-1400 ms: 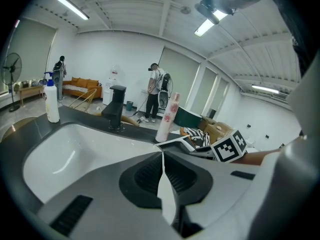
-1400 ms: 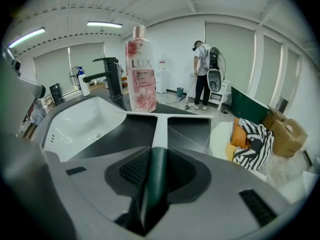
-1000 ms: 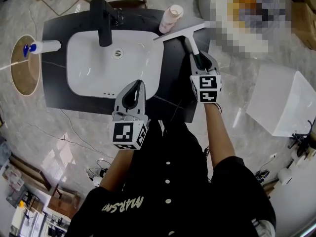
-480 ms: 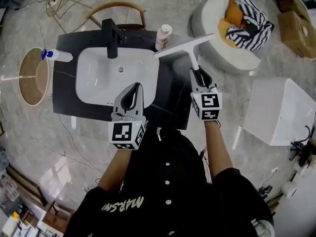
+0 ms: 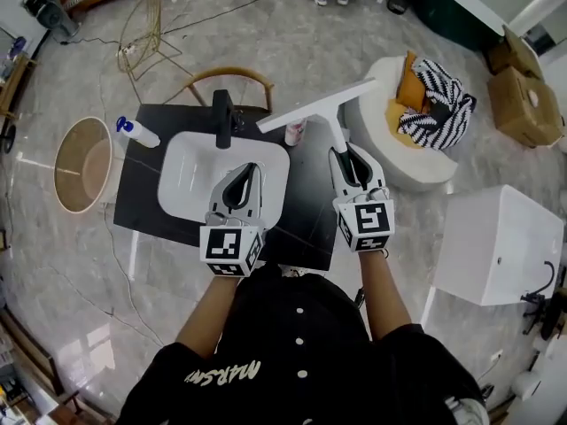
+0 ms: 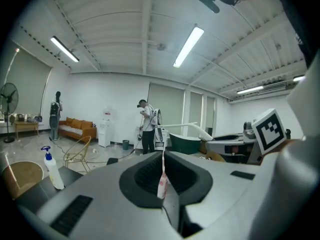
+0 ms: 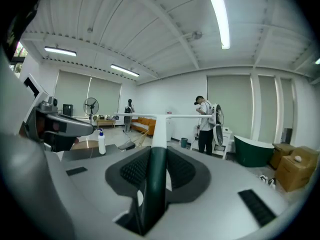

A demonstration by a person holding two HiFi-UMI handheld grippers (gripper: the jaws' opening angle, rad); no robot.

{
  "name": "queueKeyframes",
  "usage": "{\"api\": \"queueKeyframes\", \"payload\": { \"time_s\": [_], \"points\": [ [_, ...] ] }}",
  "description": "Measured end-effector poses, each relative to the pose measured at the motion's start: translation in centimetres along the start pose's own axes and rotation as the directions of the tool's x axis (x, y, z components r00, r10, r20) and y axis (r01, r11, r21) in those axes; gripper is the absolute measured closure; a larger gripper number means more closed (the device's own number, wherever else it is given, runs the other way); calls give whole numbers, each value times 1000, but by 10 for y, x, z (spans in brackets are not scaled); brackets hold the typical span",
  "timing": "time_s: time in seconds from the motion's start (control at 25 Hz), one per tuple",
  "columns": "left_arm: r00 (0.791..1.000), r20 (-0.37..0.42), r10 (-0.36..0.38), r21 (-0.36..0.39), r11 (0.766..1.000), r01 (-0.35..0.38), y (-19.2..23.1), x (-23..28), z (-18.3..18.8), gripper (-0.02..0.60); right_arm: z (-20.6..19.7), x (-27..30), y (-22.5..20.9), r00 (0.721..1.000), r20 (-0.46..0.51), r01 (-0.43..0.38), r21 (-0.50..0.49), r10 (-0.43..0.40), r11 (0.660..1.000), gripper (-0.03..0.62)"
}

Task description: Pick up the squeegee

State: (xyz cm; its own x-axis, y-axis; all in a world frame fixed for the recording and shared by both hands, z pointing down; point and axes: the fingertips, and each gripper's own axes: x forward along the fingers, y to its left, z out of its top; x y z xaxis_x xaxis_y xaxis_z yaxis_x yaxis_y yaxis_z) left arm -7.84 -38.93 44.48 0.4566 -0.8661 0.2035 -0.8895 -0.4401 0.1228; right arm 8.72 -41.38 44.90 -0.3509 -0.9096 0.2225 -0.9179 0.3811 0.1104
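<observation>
The squeegee (image 5: pixel 314 106), a long white blade on a white stem with a dark green handle, hangs in the air above the black counter (image 5: pixel 306 211). My right gripper (image 5: pixel 347 155) is shut on its handle, with the blade pointing away from me. In the right gripper view the green handle (image 7: pixel 156 169) runs between the jaws and the blade (image 7: pixel 165 116) lies level ahead. My left gripper (image 5: pixel 244 170) hovers over the white sink (image 5: pixel 188 182), shut with nothing in it. In the left gripper view (image 6: pixel 163 160) only a thin slit shows between the jaws.
A black faucet (image 5: pixel 223 113), a spray bottle (image 5: pixel 137 133) and a pink bottle (image 5: pixel 293 133) stand on the counter. A round wicker table (image 5: pixel 80 165) is at the left, a white pouf with clothes (image 5: pixel 416 140) and a white box (image 5: pixel 496 246) at the right. A person (image 6: pixel 146 126) stands across the room.
Both grippers have risen well above the counter. The squeegee has come up with the right gripper, off the counter top by the sink.
</observation>
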Motion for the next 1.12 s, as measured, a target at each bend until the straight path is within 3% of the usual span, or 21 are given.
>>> {"api": "queueKeyframes", "payload": {
  "time_s": [0.52, 1.12],
  "points": [
    [984, 137, 114, 57, 991, -123, 22, -46, 74, 561, 114, -21, 17, 967, 253, -28, -18, 32, 999, 507],
    [970, 198, 140, 70, 985, -157, 20, -65, 98, 560, 134, -41, 20, 948, 316, -21, -18, 26, 1000, 507]
  ]
}}
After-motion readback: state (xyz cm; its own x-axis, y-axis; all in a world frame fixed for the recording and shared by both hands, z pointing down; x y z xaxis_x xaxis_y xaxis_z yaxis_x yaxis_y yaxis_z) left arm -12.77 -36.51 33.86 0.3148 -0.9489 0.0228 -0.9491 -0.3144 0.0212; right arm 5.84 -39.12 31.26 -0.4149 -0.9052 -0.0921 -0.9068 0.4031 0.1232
